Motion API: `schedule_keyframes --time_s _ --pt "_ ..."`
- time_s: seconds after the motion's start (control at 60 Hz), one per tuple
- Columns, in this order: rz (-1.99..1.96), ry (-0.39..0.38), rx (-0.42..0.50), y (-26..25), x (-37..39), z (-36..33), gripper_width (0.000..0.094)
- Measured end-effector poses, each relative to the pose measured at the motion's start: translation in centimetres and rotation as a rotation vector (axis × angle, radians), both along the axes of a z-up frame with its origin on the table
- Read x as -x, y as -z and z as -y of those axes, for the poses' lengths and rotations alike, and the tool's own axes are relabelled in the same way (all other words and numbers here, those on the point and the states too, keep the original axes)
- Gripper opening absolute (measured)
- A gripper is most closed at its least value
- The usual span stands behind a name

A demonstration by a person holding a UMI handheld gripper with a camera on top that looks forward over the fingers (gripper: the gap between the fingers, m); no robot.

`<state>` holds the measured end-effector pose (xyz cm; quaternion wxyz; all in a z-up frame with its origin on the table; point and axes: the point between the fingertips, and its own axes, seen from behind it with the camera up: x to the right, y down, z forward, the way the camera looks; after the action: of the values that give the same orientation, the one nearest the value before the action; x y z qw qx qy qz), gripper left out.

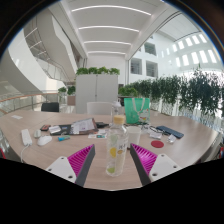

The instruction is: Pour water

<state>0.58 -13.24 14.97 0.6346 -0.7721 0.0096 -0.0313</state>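
A clear plastic bottle [117, 146] with a white cap and a yellow-green label stands upright on the wooden table [100, 170]. It stands between my gripper's [114, 160] two fingers, with a gap at each side. The pink pads [80, 158] face it from left and right without touching. The gripper is open. A clear glass-like cup [101, 111] stands farther back on the table, beyond the bottle.
Small items lie across the table's far part: a white box [27, 137], papers and devices [82, 126], a dark phone [171, 131], a green bin [136, 105]. Plants [180, 95] and a planter stand behind.
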Motion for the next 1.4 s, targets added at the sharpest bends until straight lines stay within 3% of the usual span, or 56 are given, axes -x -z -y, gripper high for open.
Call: schedule_keyframes --time_s 0.25,0.283,0.317,0.45,0.583,0.633,0.783,0.95,1.05,1.167,1.2,1.283,1.4 --pt "0.002 -0.038 0.008 7.0 -2.0 -9.3 0.0765" --pt "-0.007 -0.051 0.017 7.3 -1.7 -9.9 0.0698" --pt "-0.015 -0.070 0.040 8.0 -1.4 -10.5 0.0518" --pt "-0.003 -0.069 0.004 7.7 -1.8 -11.5 0.0435" --pt "-0.045 -0.104 0.074 8.0 -0.9 -12.4 0.0316" --pt "-0.111 -0.126 0.121 7.6 0.2 -12.6 0.0316" --pt "-0.558 -0.166 0.150 3.1 3.1 -16.0 0.0317" --pt "-1.244 -0.097 0.246 -0.3 4.4 -20.9 0.0316" --pt "-1.702 -0.102 0.321 -3.2 4.2 -21.7 0.0287" --pt "-2.074 -0.176 0.301 -5.9 3.4 -22.9 0.0316" --pt "-2.128 -0.120 0.297 -7.0 4.1 -24.5 0.0298" --pt "-2.267 -0.135 0.270 -7.8 3.2 -25.5 0.0314" --pt "-2.394 -0.096 0.238 -8.9 1.4 -26.0 0.0316"
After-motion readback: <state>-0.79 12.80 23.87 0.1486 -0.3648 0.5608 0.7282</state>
